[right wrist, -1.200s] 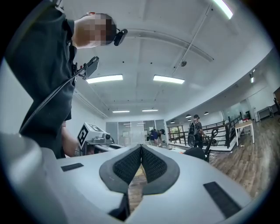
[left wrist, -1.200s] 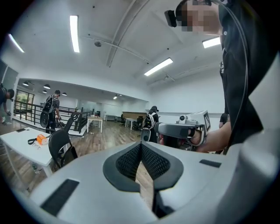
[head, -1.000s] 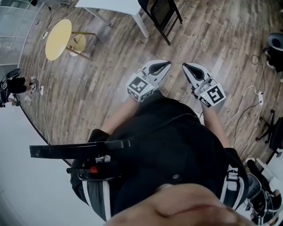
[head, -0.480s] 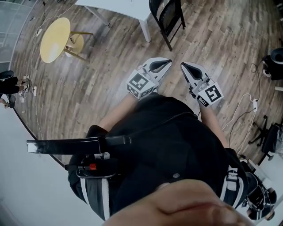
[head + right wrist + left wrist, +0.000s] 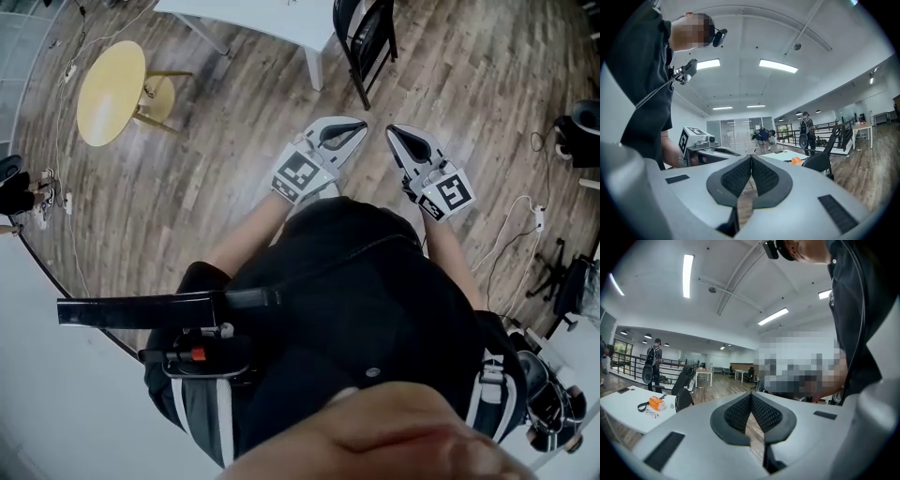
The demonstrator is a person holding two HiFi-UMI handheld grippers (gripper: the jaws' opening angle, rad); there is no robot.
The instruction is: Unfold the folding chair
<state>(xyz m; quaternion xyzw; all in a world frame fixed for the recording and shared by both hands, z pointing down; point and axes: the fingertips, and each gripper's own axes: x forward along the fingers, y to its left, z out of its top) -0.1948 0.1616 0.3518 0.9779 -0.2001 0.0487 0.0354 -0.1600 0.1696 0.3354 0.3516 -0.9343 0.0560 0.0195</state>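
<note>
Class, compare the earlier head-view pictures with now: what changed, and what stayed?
The person has stepped toward the black folding chair: it sits slightly lower and further right in the head view, and the yellow round table has slid left. Nothing was grasped or released. The left tool and right tool stay shut, empty, side by side.

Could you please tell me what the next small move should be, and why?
Probably step closer to the chair by the table, since the left tool and right tool are both shut, empty and well short of it.
</note>
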